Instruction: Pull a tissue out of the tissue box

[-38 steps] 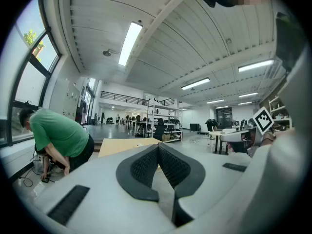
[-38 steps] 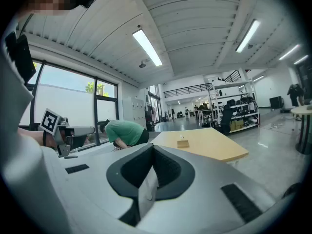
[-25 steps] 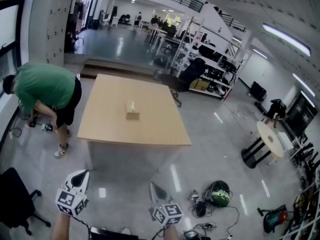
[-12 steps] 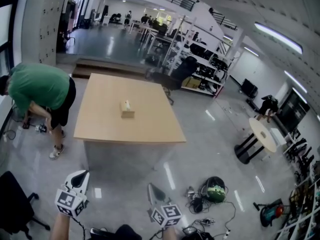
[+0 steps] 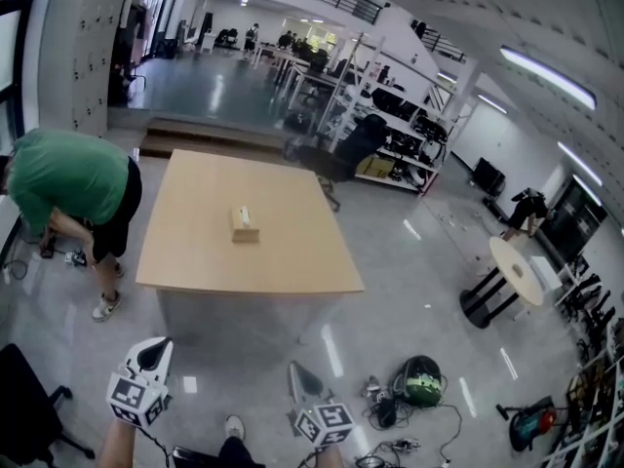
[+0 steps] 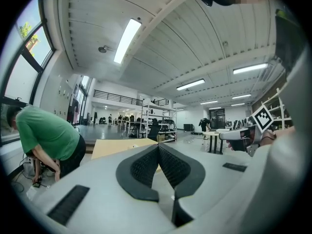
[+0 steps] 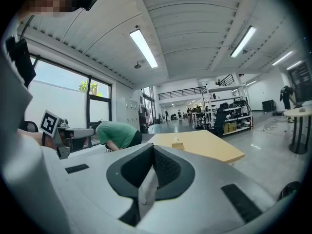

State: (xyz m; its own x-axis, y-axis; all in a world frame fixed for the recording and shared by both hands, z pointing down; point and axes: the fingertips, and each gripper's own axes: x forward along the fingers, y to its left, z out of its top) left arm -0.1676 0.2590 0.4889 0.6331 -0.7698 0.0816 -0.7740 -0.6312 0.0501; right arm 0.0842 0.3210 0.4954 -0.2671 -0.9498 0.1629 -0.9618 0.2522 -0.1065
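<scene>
Tissue box (image 5: 244, 225) sits mid-counter (image 5: 283, 261), well apart from the left gripper (image 5: 156, 351) and right gripper (image 5: 298, 370), both pressed together and empty. Its tissue seems short from here, so a one-gripper pull could lift the box.

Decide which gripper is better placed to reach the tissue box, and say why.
Right, narrowly: both are shut, empty and short of the table, but the right gripper lines up closer with the tissue box than the left gripper does.
</scene>
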